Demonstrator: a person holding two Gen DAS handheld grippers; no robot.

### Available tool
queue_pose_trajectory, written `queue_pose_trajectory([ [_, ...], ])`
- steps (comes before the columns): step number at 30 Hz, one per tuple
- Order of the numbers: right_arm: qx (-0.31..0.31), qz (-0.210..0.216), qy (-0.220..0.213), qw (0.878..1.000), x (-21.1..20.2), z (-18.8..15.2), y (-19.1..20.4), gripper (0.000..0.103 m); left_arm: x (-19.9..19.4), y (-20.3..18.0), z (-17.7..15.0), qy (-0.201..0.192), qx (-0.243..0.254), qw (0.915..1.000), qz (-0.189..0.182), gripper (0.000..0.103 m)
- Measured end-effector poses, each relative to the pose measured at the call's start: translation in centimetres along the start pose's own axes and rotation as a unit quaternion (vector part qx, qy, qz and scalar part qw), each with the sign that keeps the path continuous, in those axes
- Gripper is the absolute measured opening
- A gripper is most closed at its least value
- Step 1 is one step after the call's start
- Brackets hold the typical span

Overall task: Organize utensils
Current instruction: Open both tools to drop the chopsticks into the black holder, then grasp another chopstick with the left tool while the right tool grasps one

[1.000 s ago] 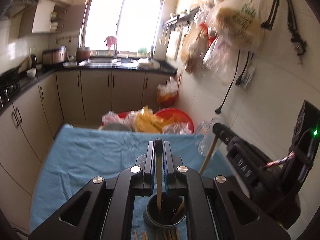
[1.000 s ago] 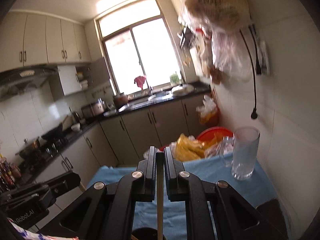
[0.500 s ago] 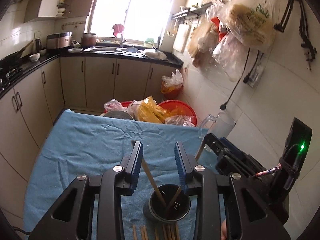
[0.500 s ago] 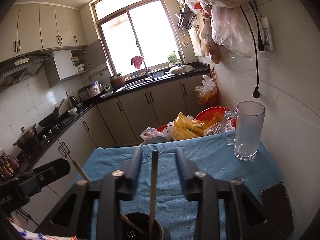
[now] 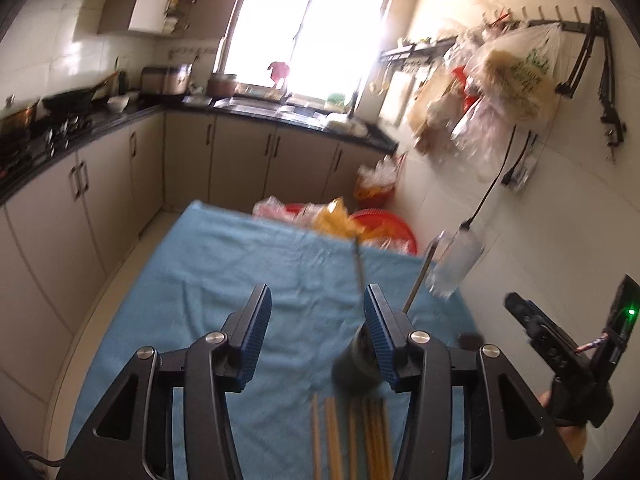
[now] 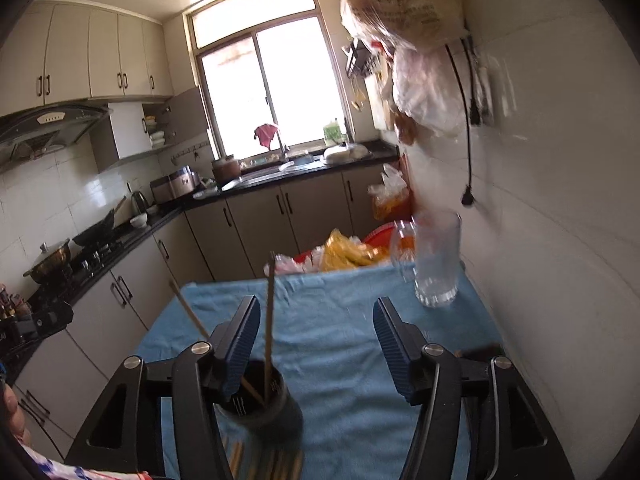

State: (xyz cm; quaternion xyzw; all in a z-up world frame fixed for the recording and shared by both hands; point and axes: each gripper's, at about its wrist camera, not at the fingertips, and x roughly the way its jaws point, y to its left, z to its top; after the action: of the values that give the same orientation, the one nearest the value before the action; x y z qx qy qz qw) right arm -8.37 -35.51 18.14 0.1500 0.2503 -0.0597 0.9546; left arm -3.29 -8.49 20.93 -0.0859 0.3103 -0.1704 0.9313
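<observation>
- Right wrist view: our right gripper (image 6: 314, 334) is opening, nothing pinched; one chopstick (image 6: 269, 320) stands free between its jaws, dropped in the holder (image 6: 260, 410).
- Left gripper (image 5: 316, 326) is opening too, empty.
- Next we should back off straight, so no jaw knocks the sticks, then go for the loose chopsticks (image 5: 352, 436) lying at 6 o'clock of the holder on the cloth (image 5: 224, 280).
- Holder: two sticks, leaning apart.
- Glass mug (image 6: 436, 260), at 2 o'clock: looks empty.
</observation>
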Motion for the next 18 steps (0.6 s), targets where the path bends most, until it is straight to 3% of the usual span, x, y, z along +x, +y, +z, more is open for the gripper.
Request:
queue_pose_trajectory([
  [5,0.006,0.019,0.104,0.994,2.1,-6.7,-1.0,0.064,3.5,2.2,-6.0,0.084,-0.023,0.9962,0.011,0.047],
  [7,0.001,0.044,0.154,0.987,3.7,-9.7,-0.9,0.057,5.0,2.1,-8.2,0.109,-0.011,0.9938,0.015,0.047],
  [9,-0.005,0.053,0.189,0.981,5.1,-11.8,-0.6,0.036,7.0,1.7,-10.3,0.142,0.006,0.9897,0.014,0.047],
  [10,-0.009,0.054,0.202,0.978,5.8,-12.5,-0.5,0.034,8.0,1.4,-11.3,0.161,0.014,0.9867,0.01,0.044],
  [13,-0.009,0.06,0.219,0.974,7.1,-13.7,-0.2,0.029,11.0,0.4,-13.6,0.217,0.03,0.9758,-0.002,0.031],
  [18,-0.011,0.061,0.225,0.972,8.7,-13.7,0.4,0.029,13.4,-0.8,-14.5,0.231,0.057,0.9712,0.003,0.029],
])
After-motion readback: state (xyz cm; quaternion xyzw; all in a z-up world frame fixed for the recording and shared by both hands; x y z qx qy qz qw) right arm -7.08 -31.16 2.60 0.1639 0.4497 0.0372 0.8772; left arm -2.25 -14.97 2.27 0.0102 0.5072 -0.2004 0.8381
